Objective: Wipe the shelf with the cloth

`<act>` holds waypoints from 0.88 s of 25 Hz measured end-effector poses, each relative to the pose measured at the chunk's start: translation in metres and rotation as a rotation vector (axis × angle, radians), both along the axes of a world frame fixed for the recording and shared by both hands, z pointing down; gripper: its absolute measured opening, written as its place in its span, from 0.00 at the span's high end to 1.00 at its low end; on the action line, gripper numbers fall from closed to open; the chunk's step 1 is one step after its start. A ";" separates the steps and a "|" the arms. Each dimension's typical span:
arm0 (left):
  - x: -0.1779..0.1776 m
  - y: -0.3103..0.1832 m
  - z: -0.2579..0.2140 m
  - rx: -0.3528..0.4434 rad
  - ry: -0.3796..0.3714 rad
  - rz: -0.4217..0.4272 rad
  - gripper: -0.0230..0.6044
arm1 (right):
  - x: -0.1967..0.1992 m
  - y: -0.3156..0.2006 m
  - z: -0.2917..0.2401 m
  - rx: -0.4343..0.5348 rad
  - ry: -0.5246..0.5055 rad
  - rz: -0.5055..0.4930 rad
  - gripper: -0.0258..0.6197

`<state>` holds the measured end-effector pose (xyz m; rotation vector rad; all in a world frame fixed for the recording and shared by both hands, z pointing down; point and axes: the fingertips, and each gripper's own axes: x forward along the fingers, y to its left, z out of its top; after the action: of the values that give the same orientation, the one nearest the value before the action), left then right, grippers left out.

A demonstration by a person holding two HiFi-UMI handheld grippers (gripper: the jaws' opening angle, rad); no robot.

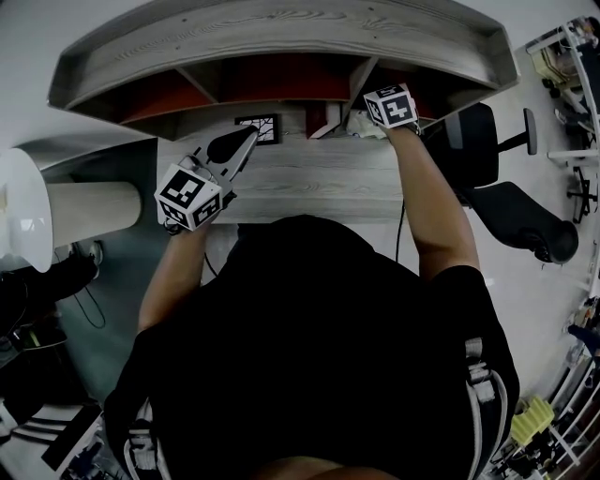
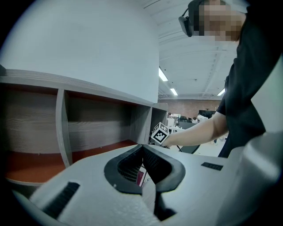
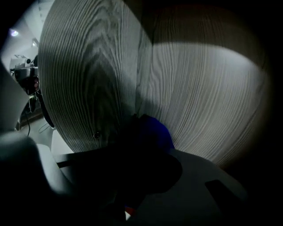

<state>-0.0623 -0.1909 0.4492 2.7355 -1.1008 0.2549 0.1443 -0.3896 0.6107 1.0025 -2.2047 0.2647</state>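
Grey wood-grain shelf (image 1: pixel 281 37) with orange floors, long axis running left to right above the counter (image 1: pixel 309 178). Inside its right-hand compartment, right gripper (image 3: pixel 140 132), jaws clamped on a bunched blue cloth (image 3: pixel 158 132) pressed against the grained wall, wad showing no clear long axis. Over the counter, left gripper (image 1: pixel 248 136), jaws closed and empty, pointing toward the shelf.

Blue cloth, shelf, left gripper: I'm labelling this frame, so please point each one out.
blue cloth (image 3: pixel 155 131), right gripper view, on its lit blue fold.
shelf (image 1: pixel 281 26), head view, on its top board.
left gripper (image 1: pixel 251 132), head view, between its closed tips.
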 end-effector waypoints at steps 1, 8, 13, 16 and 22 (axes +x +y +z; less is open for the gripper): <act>0.001 0.000 0.001 -0.002 -0.002 0.002 0.94 | 0.000 -0.001 0.001 0.001 0.016 -0.005 0.88; 0.008 -0.001 0.005 -0.012 0.003 0.008 0.94 | 0.019 -0.002 0.000 0.029 0.087 0.015 0.88; 0.013 -0.002 0.006 -0.011 0.010 0.020 0.94 | 0.061 -0.002 -0.002 0.044 0.124 0.098 0.88; 0.023 -0.002 0.008 -0.018 0.012 0.045 0.94 | 0.086 -0.002 -0.002 0.037 0.135 0.151 0.88; 0.034 -0.003 0.008 -0.022 0.011 0.079 0.94 | 0.125 0.002 -0.002 0.005 0.166 0.266 0.88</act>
<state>-0.0280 -0.1943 0.4574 2.7610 -0.9825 0.2607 0.2697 -0.3880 0.6092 1.2749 -1.9235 0.2852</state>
